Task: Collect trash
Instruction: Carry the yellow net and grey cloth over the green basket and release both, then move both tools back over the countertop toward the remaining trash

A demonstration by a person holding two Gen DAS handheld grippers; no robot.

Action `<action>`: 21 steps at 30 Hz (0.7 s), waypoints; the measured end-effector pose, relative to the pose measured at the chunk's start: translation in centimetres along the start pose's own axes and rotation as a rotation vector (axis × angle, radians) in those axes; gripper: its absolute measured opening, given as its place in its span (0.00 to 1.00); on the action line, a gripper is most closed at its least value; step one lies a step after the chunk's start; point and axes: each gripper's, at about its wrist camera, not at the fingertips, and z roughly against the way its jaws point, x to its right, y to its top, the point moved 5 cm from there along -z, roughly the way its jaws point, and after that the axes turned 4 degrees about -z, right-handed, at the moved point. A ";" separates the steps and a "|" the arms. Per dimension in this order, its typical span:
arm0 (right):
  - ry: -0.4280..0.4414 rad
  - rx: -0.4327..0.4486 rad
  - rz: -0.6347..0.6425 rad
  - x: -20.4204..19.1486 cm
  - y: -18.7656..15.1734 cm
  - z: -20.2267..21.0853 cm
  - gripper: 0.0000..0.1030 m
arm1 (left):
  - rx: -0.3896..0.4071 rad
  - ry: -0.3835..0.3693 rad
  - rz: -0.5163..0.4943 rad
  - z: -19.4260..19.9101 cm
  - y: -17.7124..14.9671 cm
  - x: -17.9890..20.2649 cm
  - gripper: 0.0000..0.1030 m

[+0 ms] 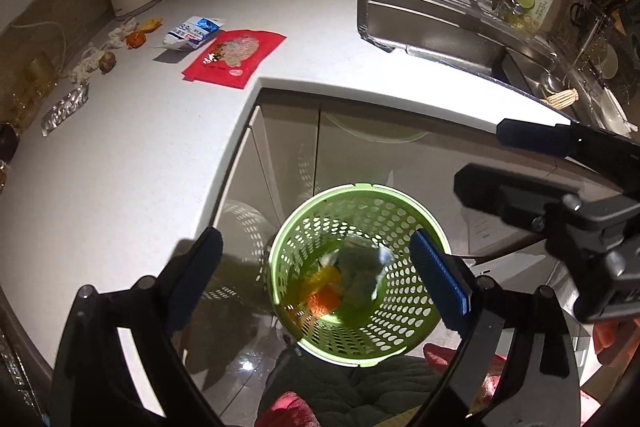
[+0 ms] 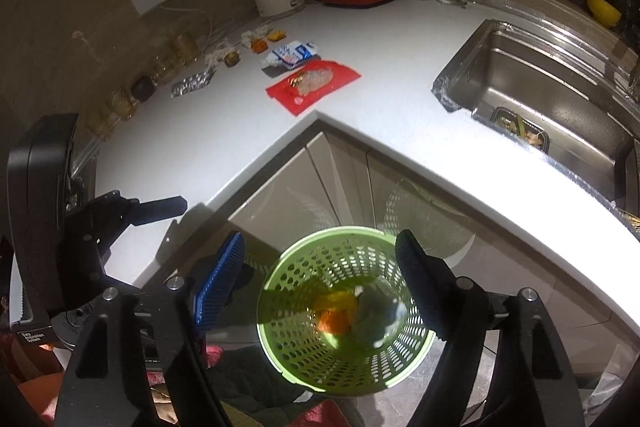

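Left wrist view: left tool with fingers apart and empty, poised over the green bin on the floor below the surface corner; right tool beside it at the right, fingers likewise apart, nothing between them. Inside the bin: orange and yellow scraps plus a grey-clear crumpled piece, so likely just dropped or about to fetch more. Bin parked at the corner, probably to keep it within easy reach of the trash.

Beyond the bin, up on the surface: red packet nearest the corner, blue-white wrapper just behind it, orange peels, tissue bits and a blister pack further left toward the wall. Not yet collected.

Right wrist view: right tool also spread wide over the bin, left tool to the left of it. Adds a food tray down in the sink, unseen from the left wrist
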 end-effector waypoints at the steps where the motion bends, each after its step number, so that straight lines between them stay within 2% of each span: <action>1: 0.000 0.009 -0.004 0.0 0.4 0.1 0.76 | 0.004 -0.001 0.003 0.1 0.2 -0.3 0.88; 9: -0.012 0.049 -0.014 -0.6 4.0 -0.6 0.80 | 0.025 0.014 0.034 0.3 1.4 -3.4 0.88; 12: -0.023 0.067 -0.002 -1.1 5.7 -1.4 0.88 | 0.035 0.024 0.068 0.5 1.9 -5.8 0.88; 21: -0.014 0.075 0.008 -3.9 11.0 -6.3 0.95 | 0.089 0.153 0.249 0.5 3.6 -18.2 0.88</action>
